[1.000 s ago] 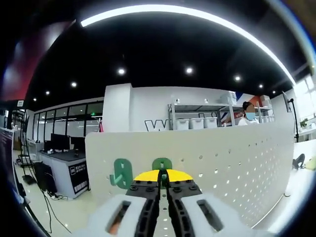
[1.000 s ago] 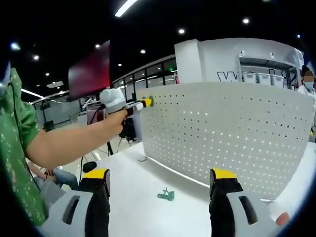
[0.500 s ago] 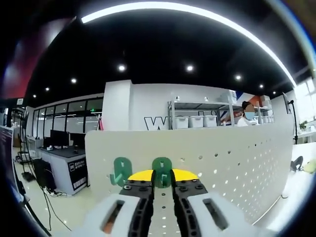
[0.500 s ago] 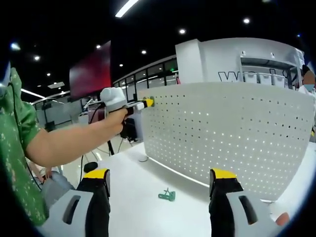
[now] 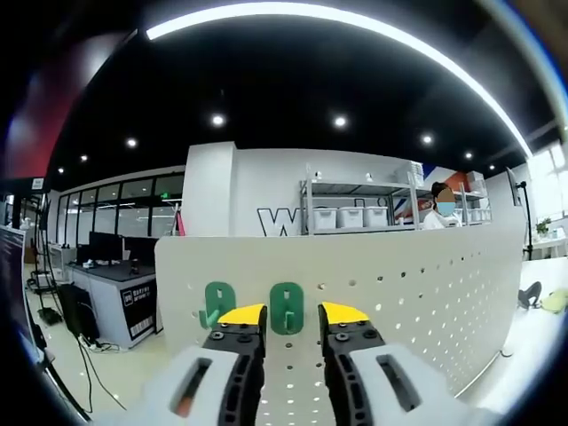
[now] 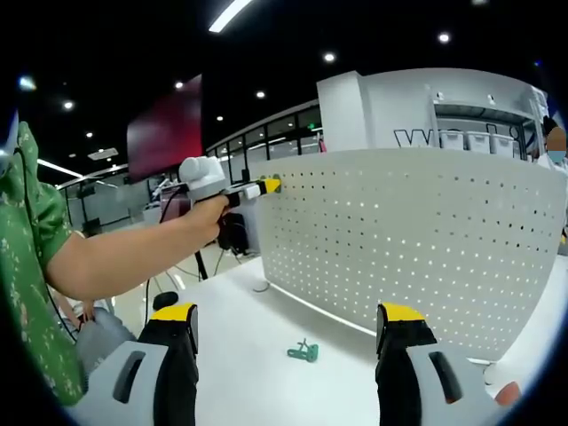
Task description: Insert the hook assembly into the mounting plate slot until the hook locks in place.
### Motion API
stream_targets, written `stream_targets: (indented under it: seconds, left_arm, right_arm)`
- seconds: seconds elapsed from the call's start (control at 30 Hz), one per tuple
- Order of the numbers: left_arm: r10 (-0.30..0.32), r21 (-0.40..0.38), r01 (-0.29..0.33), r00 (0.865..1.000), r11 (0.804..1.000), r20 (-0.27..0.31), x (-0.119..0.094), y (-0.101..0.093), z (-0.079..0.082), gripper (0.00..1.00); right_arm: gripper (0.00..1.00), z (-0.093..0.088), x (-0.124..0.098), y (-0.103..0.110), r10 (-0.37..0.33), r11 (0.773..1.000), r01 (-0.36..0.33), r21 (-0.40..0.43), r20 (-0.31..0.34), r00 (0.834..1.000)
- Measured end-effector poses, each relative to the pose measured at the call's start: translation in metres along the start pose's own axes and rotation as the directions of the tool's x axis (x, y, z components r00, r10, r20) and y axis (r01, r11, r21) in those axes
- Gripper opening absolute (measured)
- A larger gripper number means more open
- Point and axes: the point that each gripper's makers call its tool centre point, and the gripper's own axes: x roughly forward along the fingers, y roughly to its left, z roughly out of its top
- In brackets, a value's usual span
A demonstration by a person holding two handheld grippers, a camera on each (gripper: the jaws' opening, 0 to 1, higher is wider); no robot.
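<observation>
Left gripper view: left tongs (image 5: 290,321) parted around green plastic hook (image 5: 287,307) seated on white perforated mounting plate (image 5: 426,293) (second green hook (image 5: 216,304) alongside).

Right gripper view: right tongs (image 6: 288,328) wide open above white desk (image 6: 248,355); small green hook piece (image 6: 303,351) lying there.

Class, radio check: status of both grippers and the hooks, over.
Left gripper open, facing a green hook on the pegboard. Right gripper open, empty. Spare green hook on table. Nothing blocking.

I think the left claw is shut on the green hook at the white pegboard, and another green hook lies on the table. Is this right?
Not quite: in the left gripper view the left claw is open, its jaws apart on either side of the green hook on the pegboard. The other hook does lie on the table.
</observation>
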Motion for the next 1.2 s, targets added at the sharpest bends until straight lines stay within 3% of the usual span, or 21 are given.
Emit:
stream_targets:
  seconds: [0.77,1.2]
  left_arm:
    - [-0.068,-0.01,0.067,0.998,0.998,-0.018,-0.038,-0.019,0.005,0.4]
    - [-0.117,-0.023,0.116,0.992,0.993,-0.051,-0.069,-0.03,0.001,0.41]
  right_arm:
    - [0.84,0.003,-0.001,0.011,0.019,1.0,-0.019,-0.007,0.008,1.0]
    - [0.84,0.002,-0.005,0.019,0.024,1.0,-0.024,-0.015,0.007,1.0]
